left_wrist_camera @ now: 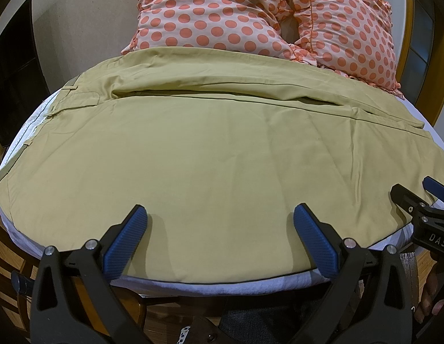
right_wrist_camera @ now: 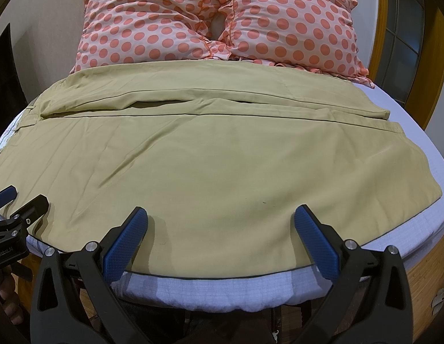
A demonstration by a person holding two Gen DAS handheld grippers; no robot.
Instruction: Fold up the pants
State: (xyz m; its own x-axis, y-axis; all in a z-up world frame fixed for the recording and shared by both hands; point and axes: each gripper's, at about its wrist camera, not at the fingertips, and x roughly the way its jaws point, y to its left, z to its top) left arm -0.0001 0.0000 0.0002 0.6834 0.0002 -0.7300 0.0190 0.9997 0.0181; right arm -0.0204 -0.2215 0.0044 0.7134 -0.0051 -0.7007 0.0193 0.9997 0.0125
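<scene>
Khaki pants point(left_wrist_camera: 216, 149) lie spread flat across a white mattress point(left_wrist_camera: 222, 286), waistband at the left, leg hems at the right, one leg lying beyond the other. My left gripper point(left_wrist_camera: 220, 215) is open, its blue pads just above the near edge of the pants, holding nothing. My right gripper point(right_wrist_camera: 222, 216) is open over the near edge further right, also empty. The pants fill the right wrist view point(right_wrist_camera: 210, 166). The right gripper shows at the left wrist view's right edge point(left_wrist_camera: 422, 197); the left gripper shows at the right wrist view's left edge point(right_wrist_camera: 18, 200).
Two pink pillows with orange dots point(left_wrist_camera: 222, 14) point(right_wrist_camera: 216, 20) lean against the wall beyond the pants. The mattress edge point(right_wrist_camera: 222, 289) runs just below the gripper fingers. A wooden door frame point(right_wrist_camera: 379, 28) stands at the right.
</scene>
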